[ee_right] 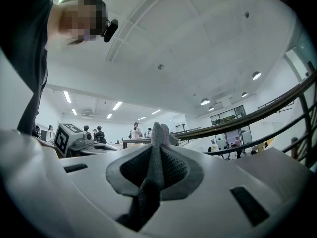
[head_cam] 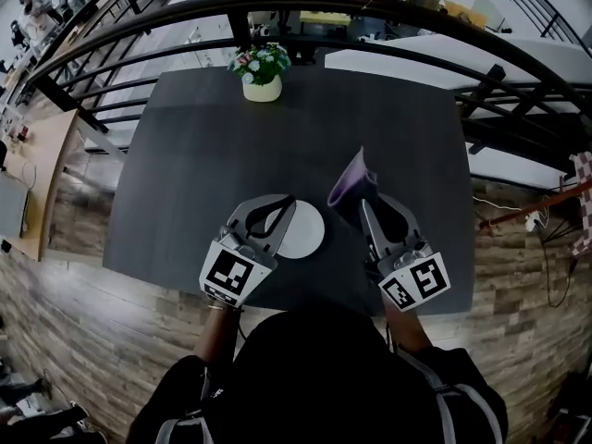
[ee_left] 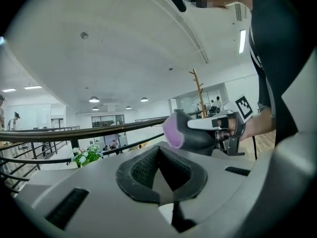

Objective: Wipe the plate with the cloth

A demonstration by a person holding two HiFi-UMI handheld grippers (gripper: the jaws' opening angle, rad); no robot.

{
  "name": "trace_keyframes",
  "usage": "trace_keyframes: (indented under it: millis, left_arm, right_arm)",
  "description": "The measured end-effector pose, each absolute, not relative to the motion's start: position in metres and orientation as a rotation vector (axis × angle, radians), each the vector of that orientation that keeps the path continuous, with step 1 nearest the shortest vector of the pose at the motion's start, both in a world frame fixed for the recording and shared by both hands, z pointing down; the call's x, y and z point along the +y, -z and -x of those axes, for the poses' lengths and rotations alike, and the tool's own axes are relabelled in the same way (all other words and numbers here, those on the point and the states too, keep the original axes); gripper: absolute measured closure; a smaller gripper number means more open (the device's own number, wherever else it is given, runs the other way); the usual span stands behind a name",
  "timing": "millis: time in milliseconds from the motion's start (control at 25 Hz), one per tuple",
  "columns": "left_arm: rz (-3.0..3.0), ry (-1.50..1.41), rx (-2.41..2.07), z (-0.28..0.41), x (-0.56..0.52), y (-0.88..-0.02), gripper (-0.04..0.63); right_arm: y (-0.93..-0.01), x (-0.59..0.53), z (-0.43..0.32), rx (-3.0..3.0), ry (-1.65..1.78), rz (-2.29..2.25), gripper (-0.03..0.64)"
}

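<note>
While the dark table [head_cam: 185,174] carries the white plate [head_cam: 307,237] near its front edge, the left gripper [head_cam: 280,205] sits over that plate with its jaws pressed together. Just beside it, the right gripper [head_cam: 363,203] pinches the purple cloth [head_cam: 354,181], which sticks upward.

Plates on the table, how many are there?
1. The white plate lies by the table's near edge, partly under the left gripper. It and the right gripper hide some tabletop, so another could be missed.

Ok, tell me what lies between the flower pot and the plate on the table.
Nothing: in the head view, only bare dark tabletop runs from the flower pot to the plate.
</note>
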State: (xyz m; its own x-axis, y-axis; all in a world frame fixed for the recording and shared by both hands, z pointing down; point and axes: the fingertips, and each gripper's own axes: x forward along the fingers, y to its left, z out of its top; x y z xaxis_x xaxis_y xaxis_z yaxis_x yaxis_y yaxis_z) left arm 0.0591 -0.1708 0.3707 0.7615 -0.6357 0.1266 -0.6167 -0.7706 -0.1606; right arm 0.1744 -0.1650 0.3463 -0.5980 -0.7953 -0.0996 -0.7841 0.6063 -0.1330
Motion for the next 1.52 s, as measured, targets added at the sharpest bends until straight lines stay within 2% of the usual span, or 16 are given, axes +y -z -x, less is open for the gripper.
trace_keyframes:
  millis: [240, 880, 1520]
  left_arm:
    - [2.881, 0.265, 1.035, -0.067, -0.18, -0.379, 0.594]
    - [2.889, 0.288, 0.997, -0.021, -0.191, -0.396, 0.594]
    - [3.143, 0.311, 1.04, -0.008, -0.189, -0.49, 0.594]
  right_arm:
    - [-0.361, -0.178, -0.183, 2.69, 0.162, 1.336, 0.575]
    - [-0.361, -0.175, -0.135, 2.703, 0.167, 1.366, 0.575]
    - [-0.467, -0.182, -0.098, 2.969, 0.381, 1.382, 0.575]
